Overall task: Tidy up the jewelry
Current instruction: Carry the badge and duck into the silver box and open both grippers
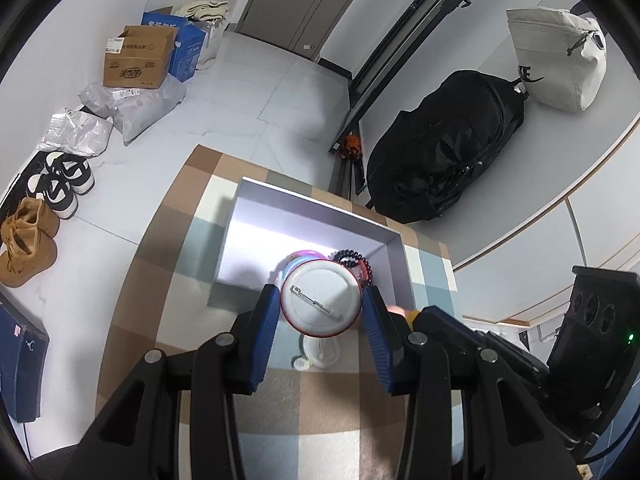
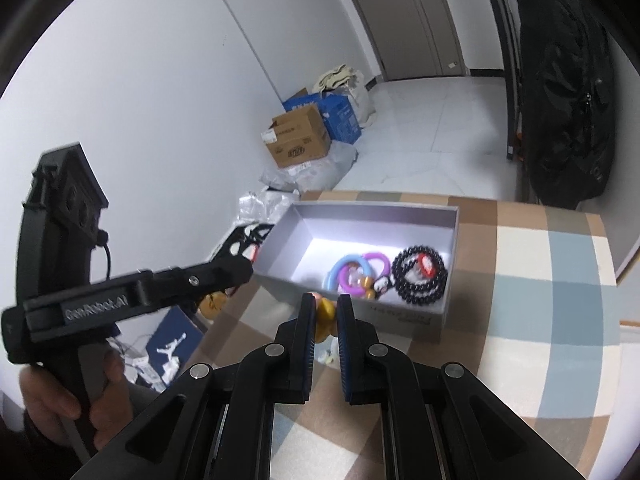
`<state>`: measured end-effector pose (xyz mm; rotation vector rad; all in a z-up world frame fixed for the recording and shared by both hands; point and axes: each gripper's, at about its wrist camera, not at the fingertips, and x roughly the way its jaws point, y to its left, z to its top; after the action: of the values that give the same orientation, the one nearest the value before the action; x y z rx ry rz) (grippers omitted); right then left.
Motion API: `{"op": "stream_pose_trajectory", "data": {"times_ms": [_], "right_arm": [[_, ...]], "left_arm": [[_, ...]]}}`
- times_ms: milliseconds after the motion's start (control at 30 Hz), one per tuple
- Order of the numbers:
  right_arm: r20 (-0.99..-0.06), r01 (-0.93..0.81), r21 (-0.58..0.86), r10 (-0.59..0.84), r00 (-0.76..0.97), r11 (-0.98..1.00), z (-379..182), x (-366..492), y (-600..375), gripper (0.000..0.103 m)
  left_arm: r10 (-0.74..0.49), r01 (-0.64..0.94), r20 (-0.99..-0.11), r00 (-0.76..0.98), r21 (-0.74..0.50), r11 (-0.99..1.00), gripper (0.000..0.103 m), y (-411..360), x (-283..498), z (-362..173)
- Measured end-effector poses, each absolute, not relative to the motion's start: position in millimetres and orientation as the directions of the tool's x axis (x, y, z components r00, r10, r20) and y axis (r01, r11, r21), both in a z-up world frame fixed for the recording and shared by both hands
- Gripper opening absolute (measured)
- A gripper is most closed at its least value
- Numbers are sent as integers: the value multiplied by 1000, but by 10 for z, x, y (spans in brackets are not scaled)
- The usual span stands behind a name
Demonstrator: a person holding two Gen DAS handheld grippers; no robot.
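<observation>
A checked cloth in brown, cream and blue covers the table, with the open white box on it. The left gripper clamps a round pin badge, back side up, over the box's near wall. The right gripper, jaws narrow, pinches a small gold charm just before the box. Inside lie a black bead bracelet and coloured rings. Beyond the box: tiled floor, cartons, shoes.

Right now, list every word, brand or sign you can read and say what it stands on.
"GenRobot.AI": on the body of the left gripper.
Jumping-figure logo, no words: blue box on the floor.
Partial swoosh and letters, cut off: white bag.
Cardboard box print and label: too blurred to read.
Blue carton print: unreadable.
</observation>
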<state>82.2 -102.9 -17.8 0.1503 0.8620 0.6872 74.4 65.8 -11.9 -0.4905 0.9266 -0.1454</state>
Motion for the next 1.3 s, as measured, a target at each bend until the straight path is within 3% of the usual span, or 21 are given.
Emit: {"op": "stream_pose_trajectory", "data": {"times_ms": [600, 1000, 1200, 1233, 1300], "right_arm": [[-600, -417, 476, 633, 490, 774, -125, 1345, -1275, 9], [-616, -345, 523, 625, 479, 779, -294, 1580, -1378, 9], [-618, -358, 520, 631, 469, 776, -293, 1560, -1343, 4], [-622, -359, 520, 632, 462, 775, -299, 1559, -1329, 4], [-629, -361, 513, 627, 459, 779, -312, 1554, -1311, 5]], "left_arm": [[-361, -76, -728, 583, -491, 868, 37, 573, 1171, -184], [-370, -73, -753, 544, -482, 873, 37, 501, 1324, -267], [-383, -67, -739, 554, -498, 865, 37, 499, 1318, -253], [-390, -66, -740, 548, -503, 862, 38, 493, 1331, -262], [-383, -81, -756, 531, -496, 865, 58, 474, 1353, -279]]}}
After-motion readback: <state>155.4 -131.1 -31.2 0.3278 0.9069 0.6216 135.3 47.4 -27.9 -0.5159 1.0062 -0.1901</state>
